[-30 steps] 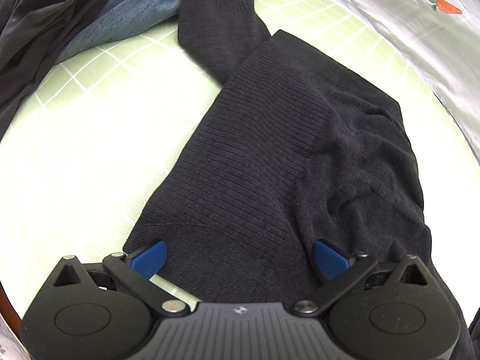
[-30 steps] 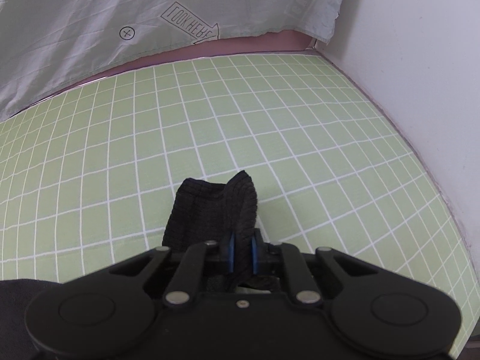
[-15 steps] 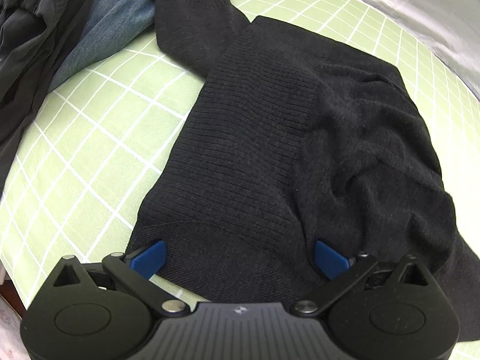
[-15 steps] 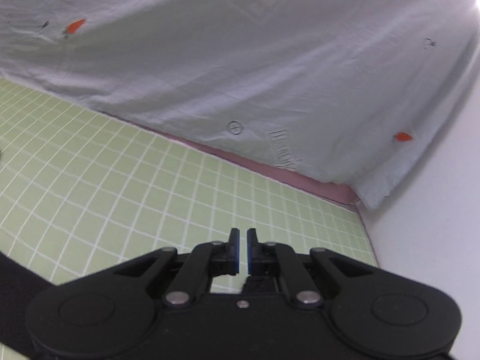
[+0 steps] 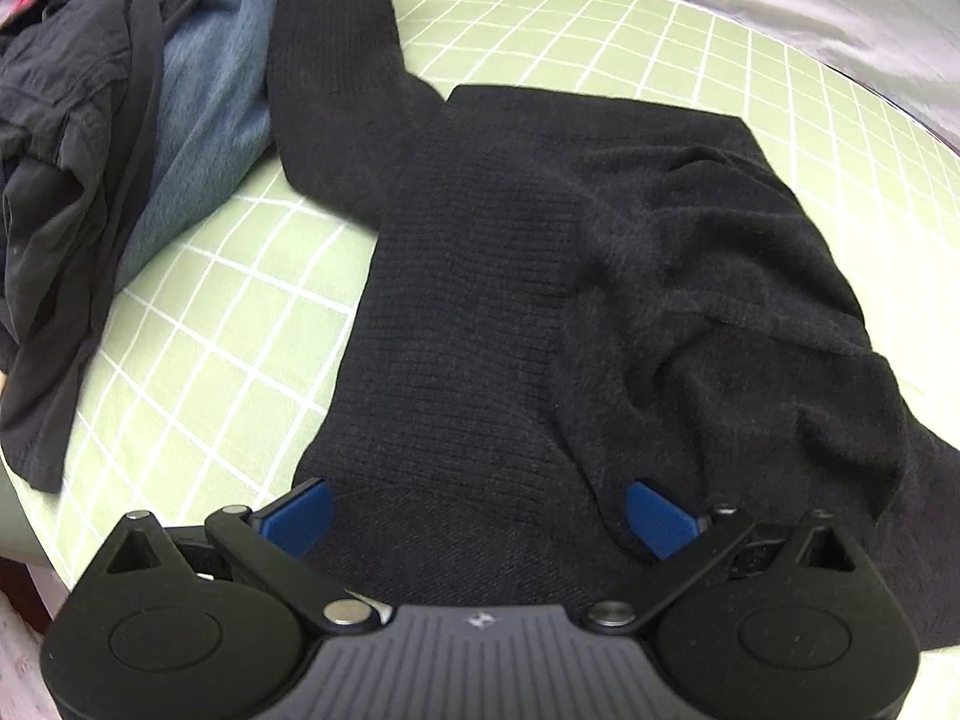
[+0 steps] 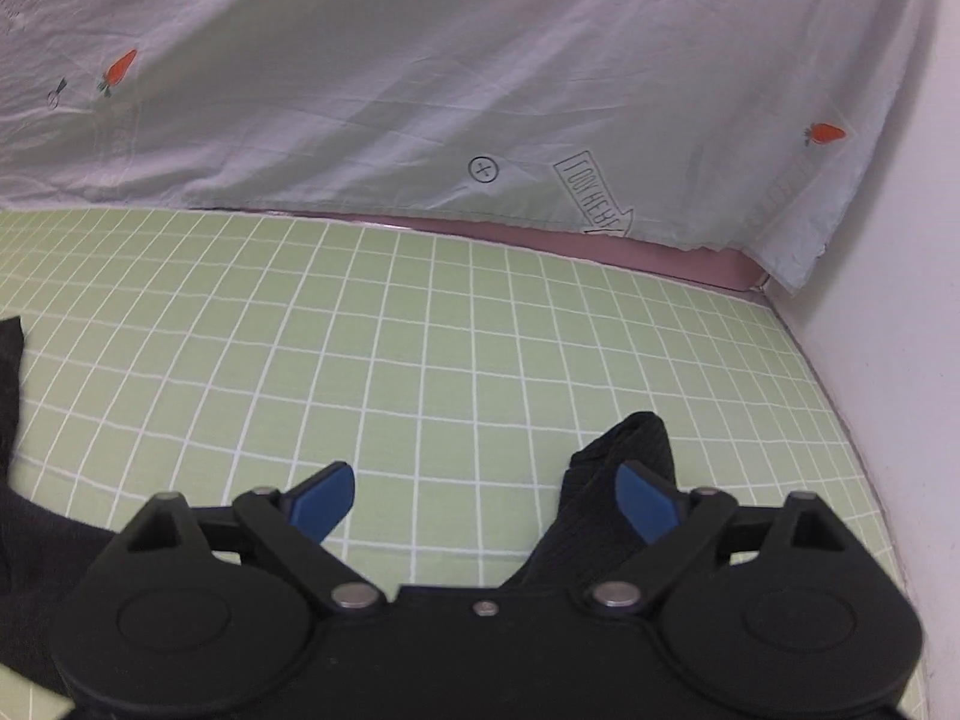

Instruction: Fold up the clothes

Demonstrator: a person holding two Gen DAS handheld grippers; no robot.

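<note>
- The left gripper (image 5: 477, 510) is hovering over the black sweater's (image 5: 510, 312) hem at lower centre, jaws spread wide; the sweater is lying on the green checked sheet (image 5: 240, 312)
- A sleeve (image 5: 336, 60) is reaching toward the upper left, touching the clothes pile (image 5: 108, 138)
- The right gripper (image 6: 486, 498) is holding its jaws spread; a sweater cuff (image 6: 606, 504) is lying beside its right finger

Green checked bed sheet (image 5: 252, 324) under black sweater (image 5: 540, 312), heaped clothes (image 5: 90, 150).
</note>
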